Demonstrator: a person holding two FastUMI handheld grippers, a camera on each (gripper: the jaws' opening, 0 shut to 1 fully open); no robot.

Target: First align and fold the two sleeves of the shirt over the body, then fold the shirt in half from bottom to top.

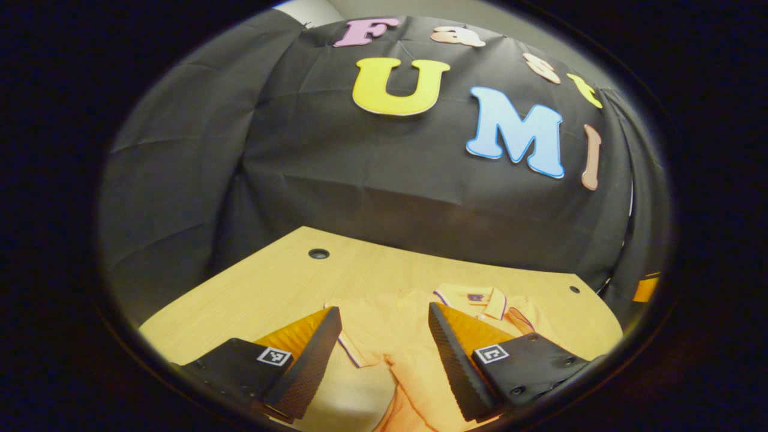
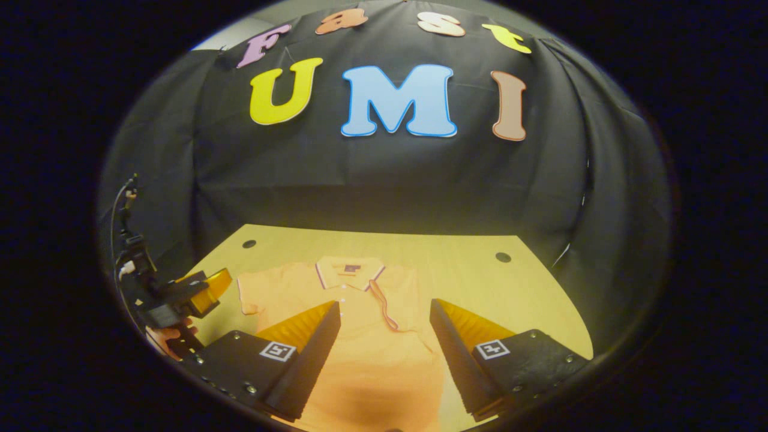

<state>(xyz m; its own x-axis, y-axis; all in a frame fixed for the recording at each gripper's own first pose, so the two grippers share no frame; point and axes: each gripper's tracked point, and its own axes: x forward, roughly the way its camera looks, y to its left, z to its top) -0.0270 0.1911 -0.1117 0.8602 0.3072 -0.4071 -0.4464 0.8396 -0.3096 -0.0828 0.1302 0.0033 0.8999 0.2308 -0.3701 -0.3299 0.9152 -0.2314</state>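
light wood desk [image 2: 456, 252] with small round holes near the back edge, creased black cloth wall [image 2: 384, 180] draped behind and round the sides, pale wall peeking above it, dim warm lighting

Dim booth, warm light from overhead

From where I hold them, both views are dark at the rim and bend strongly there (the table [image 2: 528, 282] edge curves); its wood glows yellow, the black cloth wall [image 2: 384, 180] swallows light, and the shirt [image 2: 372, 360] near my fingers is soft and slightly blurred.
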